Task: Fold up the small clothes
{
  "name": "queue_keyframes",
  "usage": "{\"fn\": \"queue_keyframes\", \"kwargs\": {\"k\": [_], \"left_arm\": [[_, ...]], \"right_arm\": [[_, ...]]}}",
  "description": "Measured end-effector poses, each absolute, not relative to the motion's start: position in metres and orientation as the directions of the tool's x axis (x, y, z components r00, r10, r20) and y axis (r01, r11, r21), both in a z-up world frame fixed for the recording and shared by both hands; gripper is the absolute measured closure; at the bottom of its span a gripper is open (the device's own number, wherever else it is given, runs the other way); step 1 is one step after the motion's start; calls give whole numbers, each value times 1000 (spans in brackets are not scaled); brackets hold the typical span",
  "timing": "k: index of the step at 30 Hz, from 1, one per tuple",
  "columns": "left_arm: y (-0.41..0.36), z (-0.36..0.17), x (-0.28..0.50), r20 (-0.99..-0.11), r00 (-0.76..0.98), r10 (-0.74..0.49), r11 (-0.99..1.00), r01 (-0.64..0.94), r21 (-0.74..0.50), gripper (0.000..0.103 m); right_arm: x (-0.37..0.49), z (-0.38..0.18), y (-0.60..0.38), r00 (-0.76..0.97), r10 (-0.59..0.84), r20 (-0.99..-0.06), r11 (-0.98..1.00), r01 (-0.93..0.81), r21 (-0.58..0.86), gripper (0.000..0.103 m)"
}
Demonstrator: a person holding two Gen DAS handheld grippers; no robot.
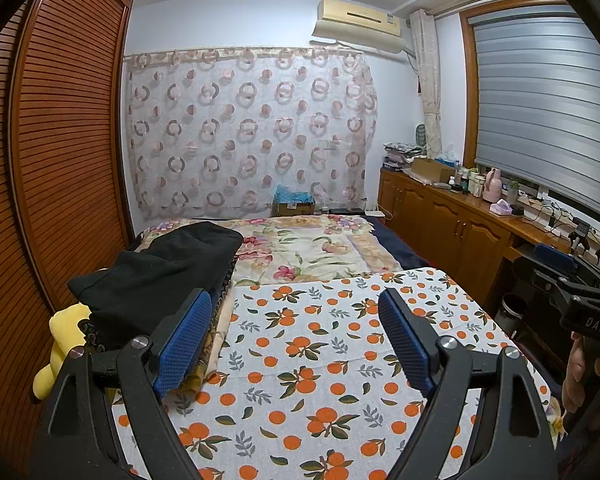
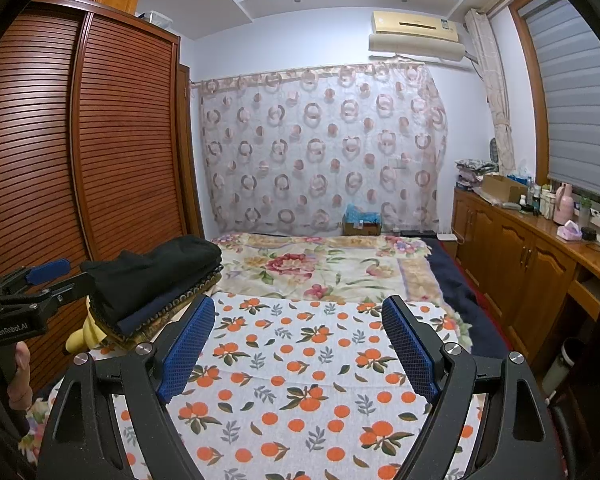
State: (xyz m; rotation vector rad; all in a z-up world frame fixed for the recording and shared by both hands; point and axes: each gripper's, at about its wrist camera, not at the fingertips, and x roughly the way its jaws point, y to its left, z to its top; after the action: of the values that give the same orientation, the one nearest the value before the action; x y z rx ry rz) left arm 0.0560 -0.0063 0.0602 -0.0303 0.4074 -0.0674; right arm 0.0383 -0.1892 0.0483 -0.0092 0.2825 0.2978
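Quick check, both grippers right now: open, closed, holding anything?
Left gripper: open, blue pads wide apart, nothing held, above the white orange-print cloth.
Right gripper: open, nothing held, above the same cloth.

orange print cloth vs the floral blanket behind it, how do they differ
The orange print cloth has small oranges and leaves on white; the floral blanket has large pink flowers on cream. The orange print cloth lies nearest the camera, overlapping the floral blanket's near edge, while the blanket runs toward the curtain. Both lie flat on the bed.
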Motion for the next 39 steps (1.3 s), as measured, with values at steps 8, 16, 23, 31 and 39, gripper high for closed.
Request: {"fn": "queue_keyframes", "kwargs": {"k": [8,16,23,31,39], "left_arm": [[-6,60,56,-395,916,-72,997,60,-43,17],[-6,61,56,-395,916,-72,997,60,-43,17],[-6,61,56,-395,916,-72,997,60,-42,17],[-6,61,56,-395,916,-72,997,60,-42,17],[-5,60,56,-395,916,-72,997,60,-42,17]], "right_arm": [[39,48,-192,916,290,-277,956,-293,32,16],[39,48,-194,915,292,-278,955,-295,33,16],[39,47,-196,915,294,-278,954,-297,32,16],[39,47,-198,915,294,-278,954,-297,32,16],[39,48,-200,915,295,-277,954,-298,32,16]]}}
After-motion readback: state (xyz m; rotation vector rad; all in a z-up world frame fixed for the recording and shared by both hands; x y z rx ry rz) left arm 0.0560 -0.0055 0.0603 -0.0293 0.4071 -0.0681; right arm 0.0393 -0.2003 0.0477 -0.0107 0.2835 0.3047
